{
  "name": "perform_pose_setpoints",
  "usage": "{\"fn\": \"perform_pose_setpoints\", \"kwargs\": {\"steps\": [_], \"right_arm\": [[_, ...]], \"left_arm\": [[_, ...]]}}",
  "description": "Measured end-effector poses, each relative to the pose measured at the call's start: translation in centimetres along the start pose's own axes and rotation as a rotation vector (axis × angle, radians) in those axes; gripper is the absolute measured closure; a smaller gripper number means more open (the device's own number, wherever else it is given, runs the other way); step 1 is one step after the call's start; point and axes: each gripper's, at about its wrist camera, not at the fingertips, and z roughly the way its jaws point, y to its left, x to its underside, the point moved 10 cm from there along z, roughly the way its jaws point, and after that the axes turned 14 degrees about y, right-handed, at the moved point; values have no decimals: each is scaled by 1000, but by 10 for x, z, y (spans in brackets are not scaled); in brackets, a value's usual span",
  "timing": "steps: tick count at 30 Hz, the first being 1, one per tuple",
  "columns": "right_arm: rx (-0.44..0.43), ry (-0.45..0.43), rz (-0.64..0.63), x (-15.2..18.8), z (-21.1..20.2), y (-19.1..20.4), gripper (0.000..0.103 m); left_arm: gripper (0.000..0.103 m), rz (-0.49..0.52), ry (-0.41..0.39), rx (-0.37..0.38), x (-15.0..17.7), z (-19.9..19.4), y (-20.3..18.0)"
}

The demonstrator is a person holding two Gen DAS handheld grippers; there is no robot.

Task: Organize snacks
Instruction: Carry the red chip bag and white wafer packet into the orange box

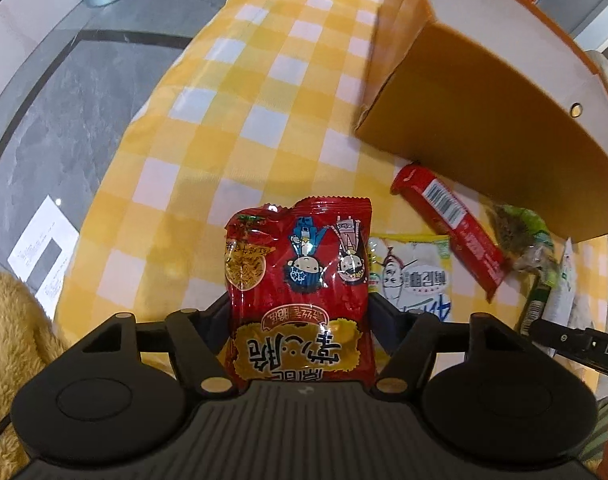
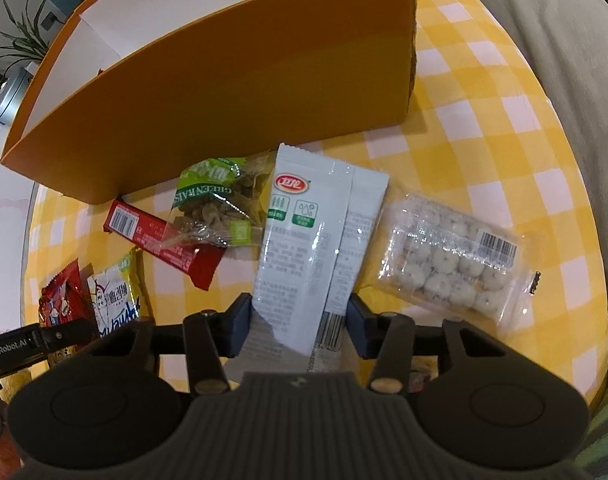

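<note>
A red noodle-snack packet (image 1: 304, 264) with cartoon figures stands between the fingers of my left gripper (image 1: 299, 312), whose pads touch both of its edges. It lies partly over a yellow-and-white packet (image 1: 416, 276). In the right wrist view a long white packet (image 2: 300, 232) runs between the fingers of my right gripper (image 2: 299, 316), pads against its sides, with a second white packet tucked under its right edge. An open orange box (image 2: 232, 92) stands just beyond the snacks. The red packet (image 2: 60, 300) also shows at the far left of that view.
On the yellow checked cloth (image 1: 244, 120) lie a red bar (image 2: 160, 236), a bag of green raisins (image 2: 212, 208) and a clear pack of round white sweets (image 2: 444, 264). Grey floor drops off left of the table. A fluffy tan thing (image 1: 8, 340) sits at lower left.
</note>
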Motion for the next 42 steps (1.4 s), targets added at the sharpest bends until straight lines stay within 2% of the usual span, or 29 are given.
{"fn": "perform_pose_setpoints", "kwargs": {"steps": [10,22,28,33,37,42], "right_arm": [[-14,-56,-66,11,-38,7,56],[-25,-204,-209,8,-110,31,57],[-19,-271,-294,-7,-148,47,57],[-3,-316,-367,-25,-178,60,58],[-6,-336,-409,-42,-196,70,58],[-17,-341,-421,-69,-206,79,58]], "left_arm": [[23,102,-70,-6,1,-47,-29],[23,295,-208,32,-13,-118,-86],[23,387,-266,44,-31,-149,-113],[23,457,-282,73,-46,-168,-135],[23,507,-315,63,-65,-182,-150],[23,533,-307,62,-89,-187,-162]]}}
